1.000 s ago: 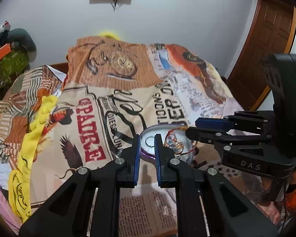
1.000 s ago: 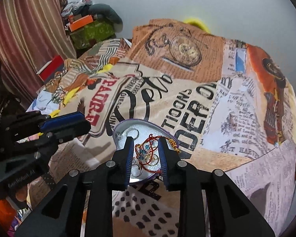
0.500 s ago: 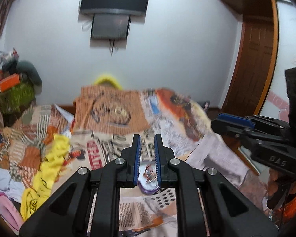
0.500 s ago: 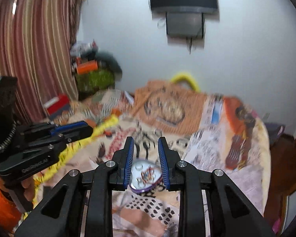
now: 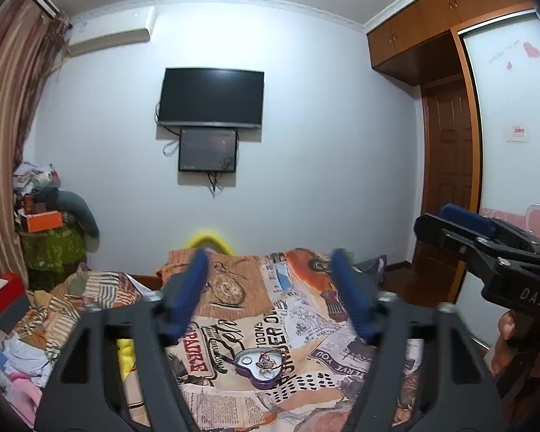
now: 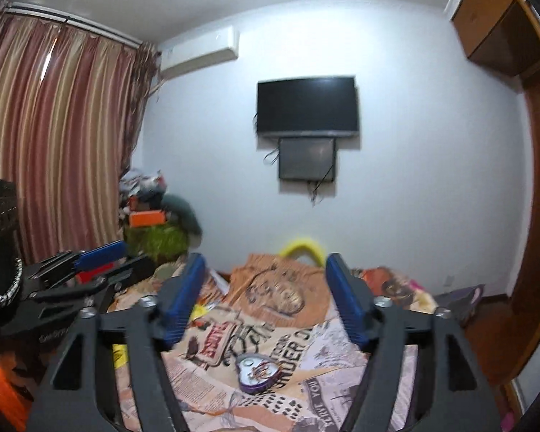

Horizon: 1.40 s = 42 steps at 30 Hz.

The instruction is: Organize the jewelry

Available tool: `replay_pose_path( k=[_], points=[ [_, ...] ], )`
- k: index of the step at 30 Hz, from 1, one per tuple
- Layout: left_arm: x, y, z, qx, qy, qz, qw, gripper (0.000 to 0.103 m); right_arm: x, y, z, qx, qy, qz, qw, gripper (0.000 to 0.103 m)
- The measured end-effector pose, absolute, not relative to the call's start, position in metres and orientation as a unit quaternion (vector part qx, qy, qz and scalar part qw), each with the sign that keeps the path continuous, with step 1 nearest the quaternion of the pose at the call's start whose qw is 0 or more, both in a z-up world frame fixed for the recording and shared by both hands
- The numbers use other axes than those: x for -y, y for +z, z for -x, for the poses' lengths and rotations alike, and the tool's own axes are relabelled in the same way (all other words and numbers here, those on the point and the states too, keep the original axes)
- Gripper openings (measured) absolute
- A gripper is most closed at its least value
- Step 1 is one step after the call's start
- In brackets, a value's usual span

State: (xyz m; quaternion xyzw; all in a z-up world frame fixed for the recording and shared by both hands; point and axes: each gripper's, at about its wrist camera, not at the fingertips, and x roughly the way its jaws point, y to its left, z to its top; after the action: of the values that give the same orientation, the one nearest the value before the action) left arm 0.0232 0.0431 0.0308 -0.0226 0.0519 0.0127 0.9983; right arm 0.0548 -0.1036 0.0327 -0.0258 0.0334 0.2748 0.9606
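A purple heart-shaped tin (image 5: pixel 258 366) lies on the printed bedspread (image 5: pixel 270 327), with a ring and tangled red-and-gold jewelry (image 5: pixel 264 360) inside. It also shows in the right wrist view (image 6: pixel 257 372). My left gripper (image 5: pixel 270 295) is open and empty, held well above and behind the tin. My right gripper (image 6: pixel 264 298) is open and empty too, at a similar height. The right gripper shows at the right edge of the left wrist view (image 5: pixel 486 244). The left gripper shows at the left of the right wrist view (image 6: pixel 90 270).
The bed fills the lower part of both views. A yellow cloth (image 5: pixel 126 354) lies at its left. Clutter and boxes (image 5: pixel 43 223) stand at the back left by striped curtains (image 6: pixel 54 151). A TV (image 5: pixel 212 97) hangs on the far wall. A wooden door (image 5: pixel 450 187) is at right.
Both grippers have pulled up and back from the tin and opened wide. The tin with the jewelry has stayed on the bedspread.
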Motion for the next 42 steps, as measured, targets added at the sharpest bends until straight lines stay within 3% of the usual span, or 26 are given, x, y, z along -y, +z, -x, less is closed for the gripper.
replay_pose_path(
  k=[2,6,42],
  points=[
    [-0.042,0.030,-0.017,-0.046,0.020,0.022,0.999,0.090,0.103,0.031,-0.051,-0.020,0.257,0.029,0.966,0.086],
    [-0.041,0.027,-0.007,-0.035,0.043,0.020,0.998,0.096,0.105,0.031,-0.043,-0.009,0.234,0.022,0.972,0.103],
    [-0.041,0.019,0.003,-0.045,0.052,0.038,0.997,0.100,0.117,0.020,-0.030,-0.050,0.242,0.015,0.969,0.103]
  ],
)
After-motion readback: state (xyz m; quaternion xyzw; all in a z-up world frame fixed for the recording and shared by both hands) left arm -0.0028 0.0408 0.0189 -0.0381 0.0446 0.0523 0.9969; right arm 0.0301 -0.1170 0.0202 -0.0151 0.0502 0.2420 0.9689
